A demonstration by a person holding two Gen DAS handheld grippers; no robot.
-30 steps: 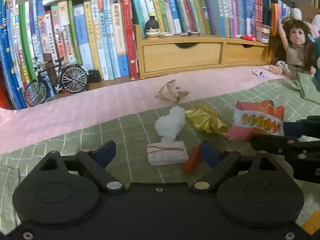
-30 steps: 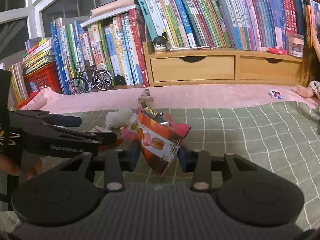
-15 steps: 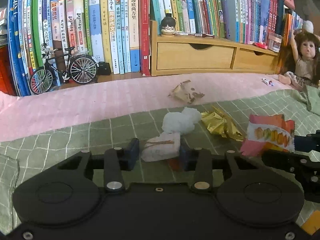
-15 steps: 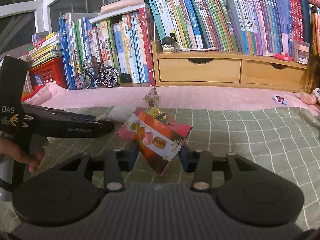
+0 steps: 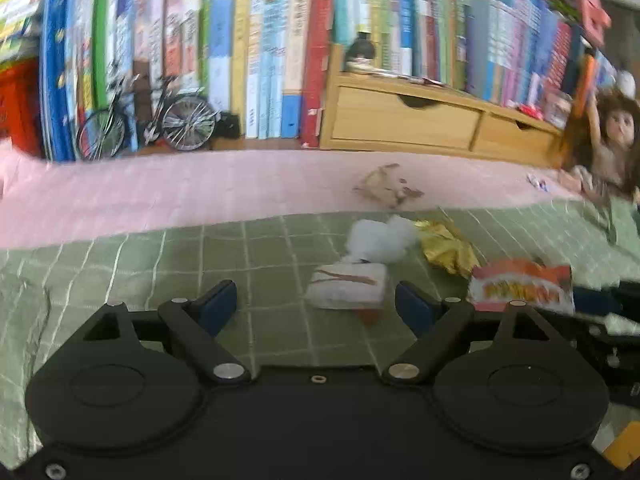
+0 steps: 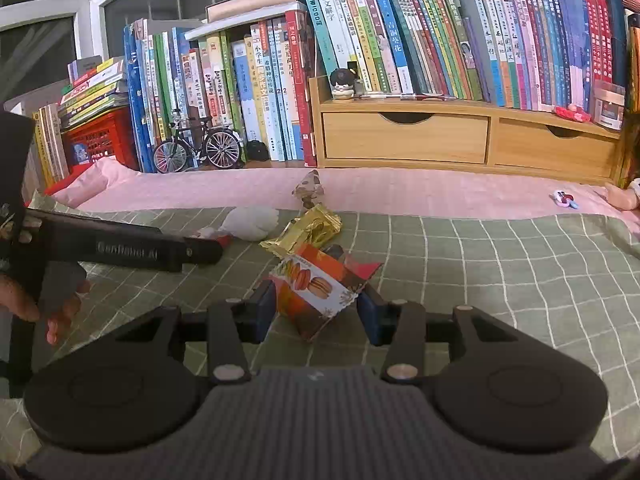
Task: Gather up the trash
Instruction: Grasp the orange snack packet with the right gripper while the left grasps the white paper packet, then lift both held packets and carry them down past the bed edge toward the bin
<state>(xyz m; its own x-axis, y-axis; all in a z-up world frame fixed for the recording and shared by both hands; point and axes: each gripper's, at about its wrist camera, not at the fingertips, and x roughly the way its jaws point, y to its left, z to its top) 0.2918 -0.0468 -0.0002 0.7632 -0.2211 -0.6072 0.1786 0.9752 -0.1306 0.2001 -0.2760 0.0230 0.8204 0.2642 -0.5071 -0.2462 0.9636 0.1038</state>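
Note:
Trash lies on a green checked cover. A white paper packet lies between the fingers of my left gripper, nearer the right finger; the jaws are opening and no pad presses on it. A small red scrap pokes out under the packet. Beyond it are a white tissue wad, a gold wrapper and a crumpled brown wrapper. My right gripper is shut on an orange macaron snack packet, held just above the cover. The left gripper's fingers reach in from the left.
A wooden drawer unit and rows of books stand along the back, with a model bicycle and a red crate to the left. A doll sits far right. A pink blanket runs behind the trash.
My left gripper closed around the white packet half a second ago and has since spread wide again while shifting sideways and rolling. The right gripper keeps the macaron packet, jaws slightly wider.

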